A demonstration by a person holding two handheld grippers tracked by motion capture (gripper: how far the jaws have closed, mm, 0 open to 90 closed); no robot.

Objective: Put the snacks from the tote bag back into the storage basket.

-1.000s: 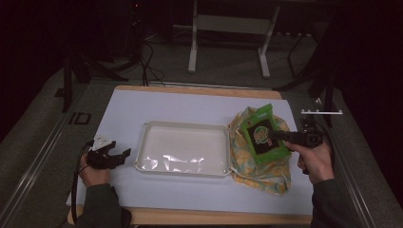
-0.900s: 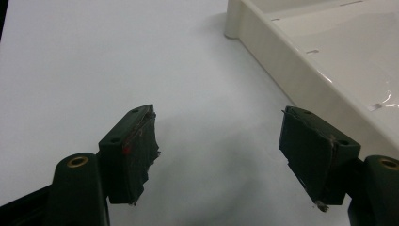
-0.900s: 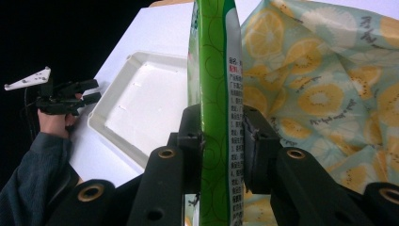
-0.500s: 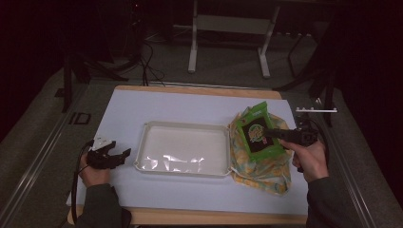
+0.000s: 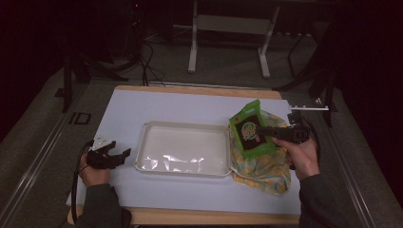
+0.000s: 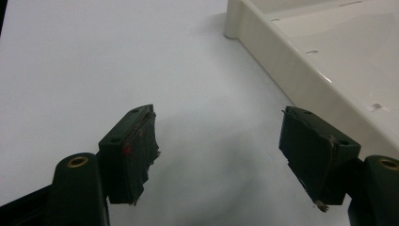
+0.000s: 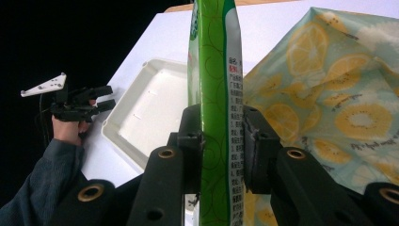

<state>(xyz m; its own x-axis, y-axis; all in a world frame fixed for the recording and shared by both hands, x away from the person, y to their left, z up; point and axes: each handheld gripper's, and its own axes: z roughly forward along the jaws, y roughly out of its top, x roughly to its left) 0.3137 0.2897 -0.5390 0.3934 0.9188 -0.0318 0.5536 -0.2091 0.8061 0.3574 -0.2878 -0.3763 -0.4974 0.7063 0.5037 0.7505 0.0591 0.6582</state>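
Observation:
A green snack packet [image 5: 251, 130] [image 7: 217, 94] hangs above the lemon-print bag [image 5: 261, 166] [image 7: 329, 94], near the tray's right edge. My right gripper [image 5: 260, 131] [image 7: 221, 141] is shut on the packet, pinching it edge-on between both pads. The cream plastic tray [image 5: 147, 164] [image 7: 120, 134] [image 6: 282, 70] lies in the middle of the white table cover and holds nothing. My left gripper [image 5: 119, 156] [image 6: 216, 146] rests on the cover just left of the tray, open, with nothing between its jaws; the right gripper view shows this left gripper [image 7: 101, 96] farther off.
The white cover [image 5: 166, 107] spans a wooden table [image 5: 190, 216]. Metal stand legs [image 5: 228, 47] and cables [image 5: 147, 61] lie on the floor beyond the far edge. A small white bracket [image 5: 309, 108] sits at the table's right corner.
My right gripper has carried the green packet up and to the left, off the lemon-print bag toward the tray's right edge. The left gripper has stayed where it was.

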